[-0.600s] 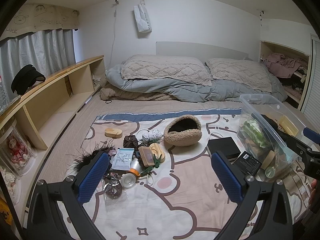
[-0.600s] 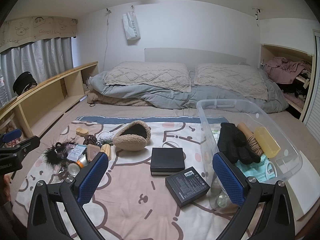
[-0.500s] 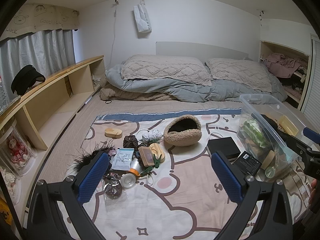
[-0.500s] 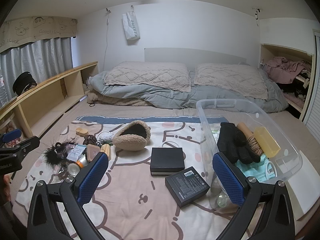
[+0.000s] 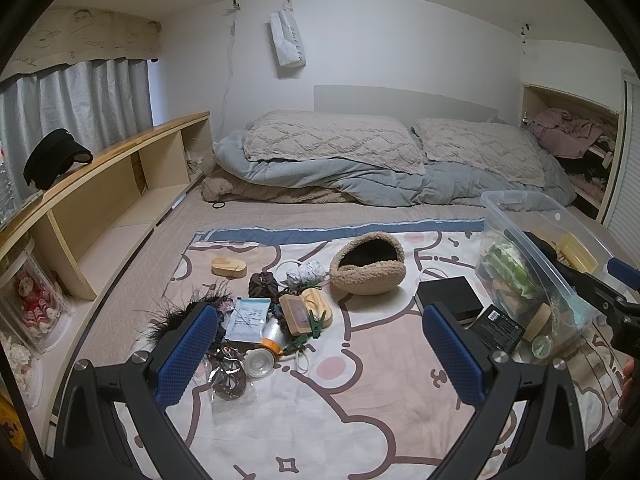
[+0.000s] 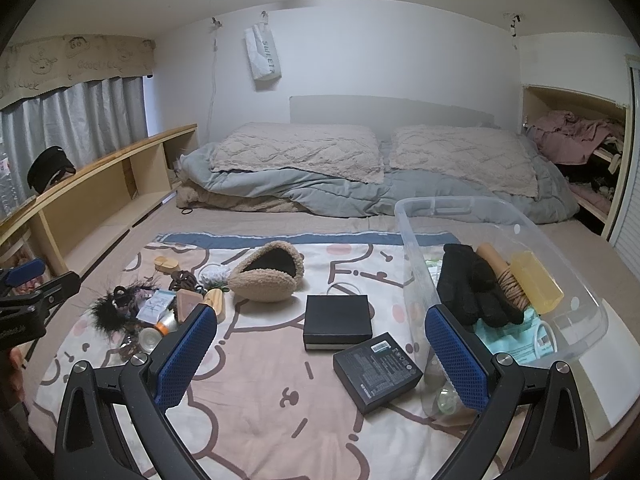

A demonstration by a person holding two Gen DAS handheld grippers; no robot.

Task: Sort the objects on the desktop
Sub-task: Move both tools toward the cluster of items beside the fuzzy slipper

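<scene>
A cartoon-print blanket [image 5: 360, 392] lies on the bed with a heap of small items [image 5: 272, 316] on its left: a black feathery piece, a packet, wooden pieces, green clips, a clear roll. A beige fluffy hat [image 5: 368, 264] lies behind them. Two black boxes [image 6: 338, 322] [image 6: 376, 370] lie next to a clear plastic bin [image 6: 500, 280] that holds black gloves [image 6: 472, 288], twine and a yellow box. My left gripper [image 5: 320, 356] is open and empty above the blanket, just right of the heap. My right gripper [image 6: 320, 356] is open and empty above the boxes.
Pillows and a grey duvet [image 6: 360, 176] lie at the head of the bed. A wooden shelf [image 5: 100, 200] with a black cap runs along the left wall. An alcove with clothes [image 6: 576, 148] is at the right. A white lid [image 6: 600, 380] lies under the bin.
</scene>
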